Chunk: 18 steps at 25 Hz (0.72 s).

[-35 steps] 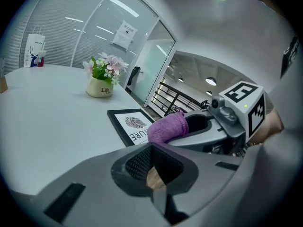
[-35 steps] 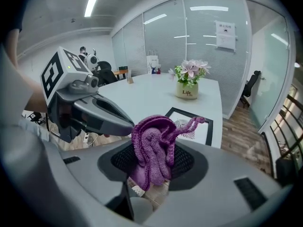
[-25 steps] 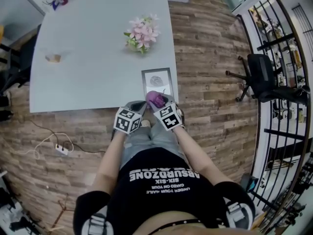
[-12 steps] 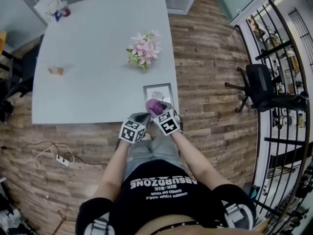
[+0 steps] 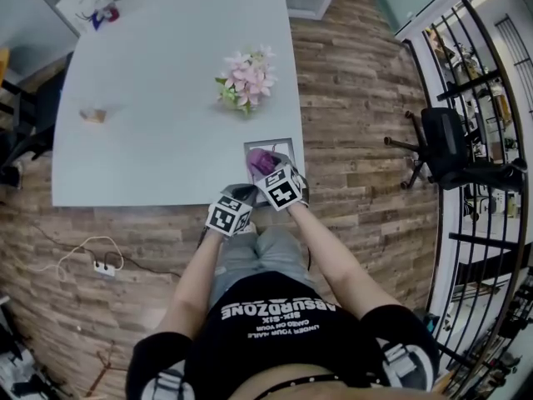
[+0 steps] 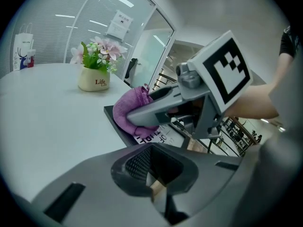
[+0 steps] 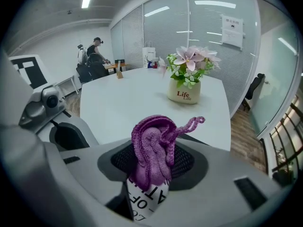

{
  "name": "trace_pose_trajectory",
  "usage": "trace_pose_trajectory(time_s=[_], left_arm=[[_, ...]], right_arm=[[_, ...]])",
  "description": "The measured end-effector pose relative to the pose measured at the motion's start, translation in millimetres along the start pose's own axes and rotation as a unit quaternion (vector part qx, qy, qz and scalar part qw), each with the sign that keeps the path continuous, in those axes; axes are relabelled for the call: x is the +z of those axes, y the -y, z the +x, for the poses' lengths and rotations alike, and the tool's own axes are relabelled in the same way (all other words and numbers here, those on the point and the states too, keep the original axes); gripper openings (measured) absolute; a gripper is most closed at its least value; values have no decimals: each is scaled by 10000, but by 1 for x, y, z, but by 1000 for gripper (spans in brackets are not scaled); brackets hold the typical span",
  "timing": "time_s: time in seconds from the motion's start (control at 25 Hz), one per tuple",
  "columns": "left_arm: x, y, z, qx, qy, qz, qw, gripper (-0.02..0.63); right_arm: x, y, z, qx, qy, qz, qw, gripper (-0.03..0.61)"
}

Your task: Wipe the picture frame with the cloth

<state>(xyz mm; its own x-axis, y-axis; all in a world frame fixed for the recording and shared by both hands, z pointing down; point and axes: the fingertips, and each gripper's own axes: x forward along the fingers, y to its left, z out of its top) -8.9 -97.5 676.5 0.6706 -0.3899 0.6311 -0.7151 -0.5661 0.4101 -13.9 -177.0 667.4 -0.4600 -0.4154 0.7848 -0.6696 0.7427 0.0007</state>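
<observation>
Big white table (image 5: 150, 98) ahead of me, and the picture frame (image 5: 282, 147) lies flat at its near right corner, long axis running straight away from me toward the flower pot (image 5: 243, 80). My right gripper (image 5: 264, 168) is the one on the job. Its fingers are clamped on the bunched purple cloth (image 7: 151, 150), and the frame sits directly beneath those fingertips, its printed lettering showing through the gap below the wad. From the left gripper view the cloth looks to be resting on the near end of the frame, so most of the glass stretches out beyond my right fingers, farther from me. My left gripper (image 5: 242, 193) hangs just beside the frame's near left corner, off the table edge. Its fingers are drawn together with nothing between them, and the frame is up and to the right of them. I'd say the stroke runs forward along that long axis, right hand leading.
</observation>
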Motion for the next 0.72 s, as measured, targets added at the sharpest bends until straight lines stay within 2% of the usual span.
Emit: trace_pose_trajectory(time_s=[0.24,0.48,0.72], left_arm=[[-5,-3,4,-40,-20,68,10000,14],[-3,1,4,224,-65,507,9984,14],[-3,0,4,242,-92,567,9981,14]], right_arm=[[14,14,12,-81,9,91,9999,184],[24,21,21,-93,1,127,9999,184],[27,25,25,-29,-20,20,10000,186]])
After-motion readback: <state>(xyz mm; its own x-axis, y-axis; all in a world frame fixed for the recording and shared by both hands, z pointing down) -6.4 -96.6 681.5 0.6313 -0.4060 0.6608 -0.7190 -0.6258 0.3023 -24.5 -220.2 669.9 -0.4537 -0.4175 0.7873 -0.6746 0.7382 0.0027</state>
